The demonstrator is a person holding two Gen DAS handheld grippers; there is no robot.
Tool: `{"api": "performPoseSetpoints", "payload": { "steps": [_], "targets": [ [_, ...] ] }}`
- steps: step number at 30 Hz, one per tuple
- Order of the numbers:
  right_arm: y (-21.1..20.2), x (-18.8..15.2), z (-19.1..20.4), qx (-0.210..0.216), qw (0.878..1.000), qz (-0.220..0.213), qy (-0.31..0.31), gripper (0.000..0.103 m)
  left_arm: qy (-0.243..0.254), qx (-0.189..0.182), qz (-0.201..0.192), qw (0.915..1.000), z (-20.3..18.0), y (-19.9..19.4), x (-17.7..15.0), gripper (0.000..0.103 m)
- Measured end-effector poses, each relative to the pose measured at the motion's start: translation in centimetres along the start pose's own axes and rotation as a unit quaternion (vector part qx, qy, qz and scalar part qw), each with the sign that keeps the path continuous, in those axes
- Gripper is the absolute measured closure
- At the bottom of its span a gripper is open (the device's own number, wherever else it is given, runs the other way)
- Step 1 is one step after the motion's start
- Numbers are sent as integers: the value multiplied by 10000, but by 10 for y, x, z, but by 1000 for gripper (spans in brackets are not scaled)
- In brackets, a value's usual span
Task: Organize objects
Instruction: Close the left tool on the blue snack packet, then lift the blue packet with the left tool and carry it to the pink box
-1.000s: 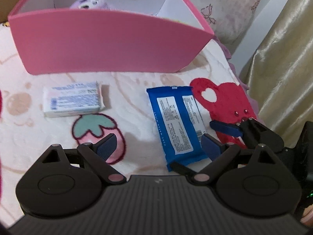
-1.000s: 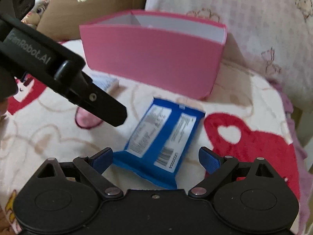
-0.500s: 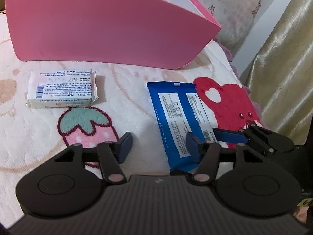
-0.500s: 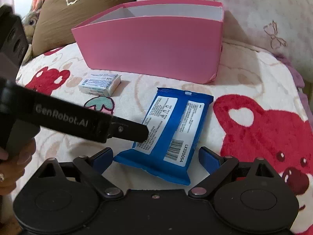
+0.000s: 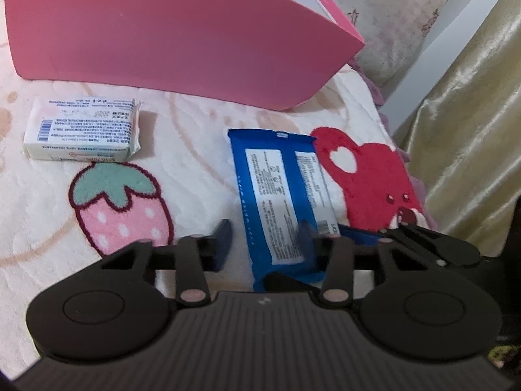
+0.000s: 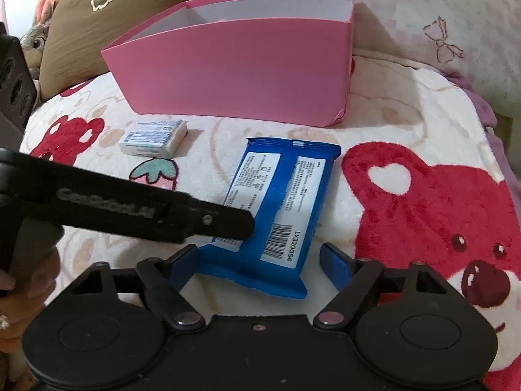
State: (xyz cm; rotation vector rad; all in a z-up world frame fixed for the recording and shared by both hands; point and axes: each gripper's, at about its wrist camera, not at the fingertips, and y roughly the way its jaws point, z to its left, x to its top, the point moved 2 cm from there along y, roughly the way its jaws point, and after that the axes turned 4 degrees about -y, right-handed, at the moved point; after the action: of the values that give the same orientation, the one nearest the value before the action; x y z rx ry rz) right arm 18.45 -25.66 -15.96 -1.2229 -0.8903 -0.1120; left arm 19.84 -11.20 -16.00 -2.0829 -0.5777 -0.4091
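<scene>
left gripper (image 5: 265, 244) jaws sitting part-open astride near end of blue wipes pack (image 5: 280, 202), grip unclear | right gripper (image 6: 259, 259) gaping wide, holding nothing, pack's near end lying between its fingers | left gripper's arm crossing ahead of right | 1 white tissue packet (image 5: 83, 132) lying ahead-left | 1 pink box (image 6: 234, 75) standing beyond | cartoon fleece blanket (image 6: 407, 123) covering surface | pillows behind | curtain (image 5: 469, 130) hanging right

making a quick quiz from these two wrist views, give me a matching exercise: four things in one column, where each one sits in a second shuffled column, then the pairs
Things
1. blue wipes pack
2. white tissue pack
3. pink box
4. brown cushion

Places
A. behind the pink box, in the right wrist view
B. just above the strawberry print
C. standing upright at the far end of the blanket
D. beside the red bear print, its near end between the right gripper's fingers

Pairs: 1-D, 2-B, 3-C, 4-A
</scene>
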Motion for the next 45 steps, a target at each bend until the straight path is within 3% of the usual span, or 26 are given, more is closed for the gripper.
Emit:
{"api": "performPoseSetpoints", "payload": {
  "steps": [2, 14, 30, 39, 45],
  "targets": [
    [1, 0, 1, -23, 10000, -2, -45, 28, -127, -54, 3, 9999, 2, 2, 2, 73],
    [7, -1, 0, 109, 9997, -8, 196, 23, -354, -134, 22, 9993, 0, 7, 3, 73],
    [-9, -1, 20, 217, 9996, -99, -145, 26, -96, -198, 42, 9998, -5, -20, -6, 73],
    [-23, -1, 34, 324, 9994, 10, 106, 27, 40, -130, 156, 9998, -8, -41, -12, 73],
    [-42, 2, 44, 309, 9992, 172, 204, 27, 155, -285, 282, 9991, -12, -60, -15, 73]
  ]
}}
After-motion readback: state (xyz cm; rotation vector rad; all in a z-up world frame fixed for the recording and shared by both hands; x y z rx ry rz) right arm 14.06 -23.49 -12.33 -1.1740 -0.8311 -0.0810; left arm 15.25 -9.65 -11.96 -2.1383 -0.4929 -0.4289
